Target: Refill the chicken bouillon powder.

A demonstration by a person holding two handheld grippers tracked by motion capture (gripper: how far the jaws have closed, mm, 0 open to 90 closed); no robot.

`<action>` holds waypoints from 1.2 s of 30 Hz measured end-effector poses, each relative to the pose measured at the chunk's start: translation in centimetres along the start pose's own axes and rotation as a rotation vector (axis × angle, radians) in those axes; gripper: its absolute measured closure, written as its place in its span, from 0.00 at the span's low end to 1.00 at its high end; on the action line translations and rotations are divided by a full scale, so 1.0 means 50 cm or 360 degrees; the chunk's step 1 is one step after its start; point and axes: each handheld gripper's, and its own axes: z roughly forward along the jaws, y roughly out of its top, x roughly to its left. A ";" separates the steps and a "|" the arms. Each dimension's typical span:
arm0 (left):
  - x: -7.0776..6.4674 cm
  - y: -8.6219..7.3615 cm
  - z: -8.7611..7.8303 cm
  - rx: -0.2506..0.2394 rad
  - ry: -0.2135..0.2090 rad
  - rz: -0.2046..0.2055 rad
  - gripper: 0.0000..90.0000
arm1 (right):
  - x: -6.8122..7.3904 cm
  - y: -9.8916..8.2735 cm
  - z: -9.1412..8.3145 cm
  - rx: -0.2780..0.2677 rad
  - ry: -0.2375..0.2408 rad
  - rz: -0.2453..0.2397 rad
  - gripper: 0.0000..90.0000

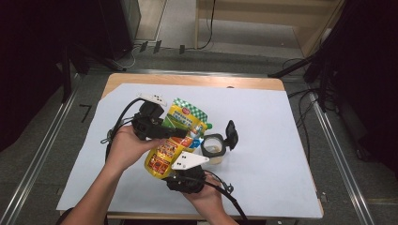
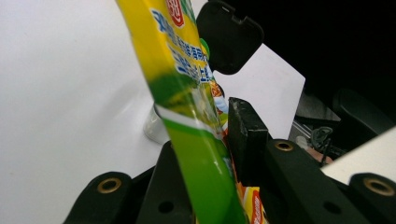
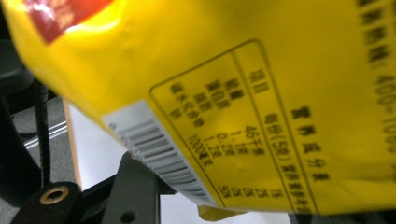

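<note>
A yellow and green pouch (image 1: 185, 117) hangs tilted above the white sheet, its green spout end toward a clear jar (image 1: 212, 149) whose black flip lid (image 1: 231, 133) stands open. My left gripper (image 1: 180, 132) comes in from the left and is shut on the pouch's middle. In the left gripper view the pouch (image 2: 187, 93) runs up between the two jaws of my left gripper (image 2: 205, 130), with the lid (image 2: 229, 37) beyond. My right gripper (image 1: 171, 169) grips the pouch's bottom end from below. In the right gripper view the printed back of the pouch (image 3: 233, 93) hides one jaw.
A white paper sheet (image 1: 263, 122) covers most of the wooden table (image 1: 187, 79). Cables trail from both grippers toward the near edge. Dark stands and cables sit on the floor at the right and at the far side.
</note>
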 end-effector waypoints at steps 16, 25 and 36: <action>0.003 0.007 0.042 0.0114 -0.0026 -0.0158 0.87 | 0.024 0.004 -0.013 -0.0023 0.0093 0.0016 0.64; 0.012 0.012 0.065 0.0209 -0.0031 -0.0213 0.88 | 0.027 -0.005 -0.001 0.0025 0.0093 -0.0038 0.59; 0.015 0.016 0.071 0.0216 -0.0034 -0.0253 0.87 | 0.020 -0.005 0.004 0.0034 0.0076 0.0010 0.67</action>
